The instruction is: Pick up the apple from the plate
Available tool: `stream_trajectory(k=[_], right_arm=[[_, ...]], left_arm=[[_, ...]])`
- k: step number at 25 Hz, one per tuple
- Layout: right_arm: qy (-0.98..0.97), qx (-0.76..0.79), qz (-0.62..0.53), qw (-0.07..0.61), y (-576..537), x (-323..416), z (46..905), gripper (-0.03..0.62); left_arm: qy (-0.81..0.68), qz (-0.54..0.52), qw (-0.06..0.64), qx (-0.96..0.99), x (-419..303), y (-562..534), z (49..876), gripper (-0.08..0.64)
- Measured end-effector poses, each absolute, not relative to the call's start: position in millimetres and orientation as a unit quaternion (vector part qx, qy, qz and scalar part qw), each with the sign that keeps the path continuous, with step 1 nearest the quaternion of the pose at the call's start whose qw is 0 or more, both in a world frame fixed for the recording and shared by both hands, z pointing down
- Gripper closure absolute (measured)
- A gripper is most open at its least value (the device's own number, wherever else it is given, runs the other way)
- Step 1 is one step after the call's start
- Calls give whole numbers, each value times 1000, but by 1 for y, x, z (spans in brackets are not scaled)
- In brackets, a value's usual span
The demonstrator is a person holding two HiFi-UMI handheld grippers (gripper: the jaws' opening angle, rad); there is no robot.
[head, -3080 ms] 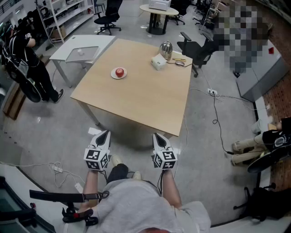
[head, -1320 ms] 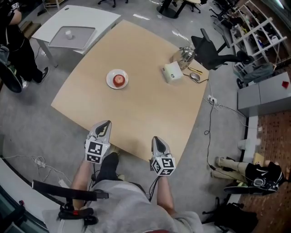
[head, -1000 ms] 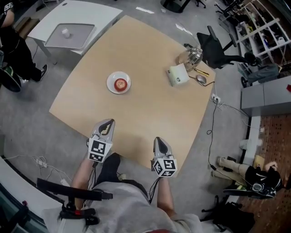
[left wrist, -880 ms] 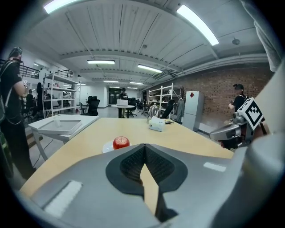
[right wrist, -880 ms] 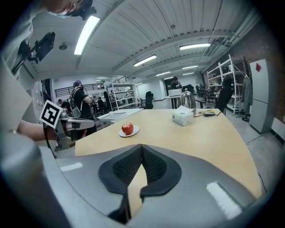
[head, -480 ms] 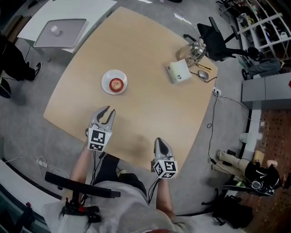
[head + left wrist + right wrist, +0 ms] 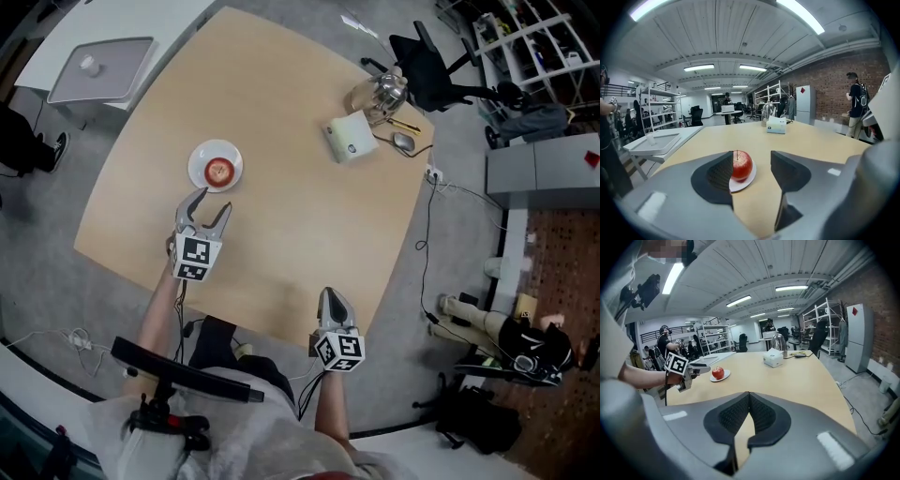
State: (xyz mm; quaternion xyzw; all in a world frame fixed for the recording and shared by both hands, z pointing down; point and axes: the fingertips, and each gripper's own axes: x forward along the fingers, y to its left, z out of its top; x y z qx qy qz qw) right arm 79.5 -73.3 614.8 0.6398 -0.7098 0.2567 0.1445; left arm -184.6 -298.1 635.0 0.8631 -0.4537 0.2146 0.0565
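Red against a white plate (image 7: pixel 198 175), the apple (image 7: pixel 218 171) sits upright with its stem up, on the pale wooden bench (image 7: pixel 300 216), towards the bench's left side in the head view. The plate lies flat, with bare wood all round it.

The left tongs (image 7: pixel 214 201) are held over the bench just short of the plate, pointing at the apple. Their jaws have just been opening and now stand well apart with nothing gripped. In the left gripper view the apple shows ahead in the gap, partly covered by the tip of the left-hand jaw (neither pad touches the fruit). The marker cube rides behind the jaws, and a bare forearm reaches back from it.

The right tongs (image 7: pixel 330 296) hang over the near edge of the bench, well apart from the plate. Their jaws are closed tip to tip, with only a thin slit lower down, and they hold nothing. From the right gripper view the left tongs and the apple show far off to the left.

At the far right corner of the bench stand a white box (image 7: pixel 352 139) and, just beyond it, a shiny kettle (image 7: pixel 378 94). A black office chair (image 7: pixel 427 66) stands past that corner.
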Motion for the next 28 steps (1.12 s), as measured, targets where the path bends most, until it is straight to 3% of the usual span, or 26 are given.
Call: stream_trajectory(k=[17,28], right_arm=[[-666,674,282,152,-41,101,618,586],[-653,681,293,154,-32,105,624,586]], left_arm=[[-478,246,74,840,-185,-351,683,187],[-485,253,77,834,-184,-367,695,155]])
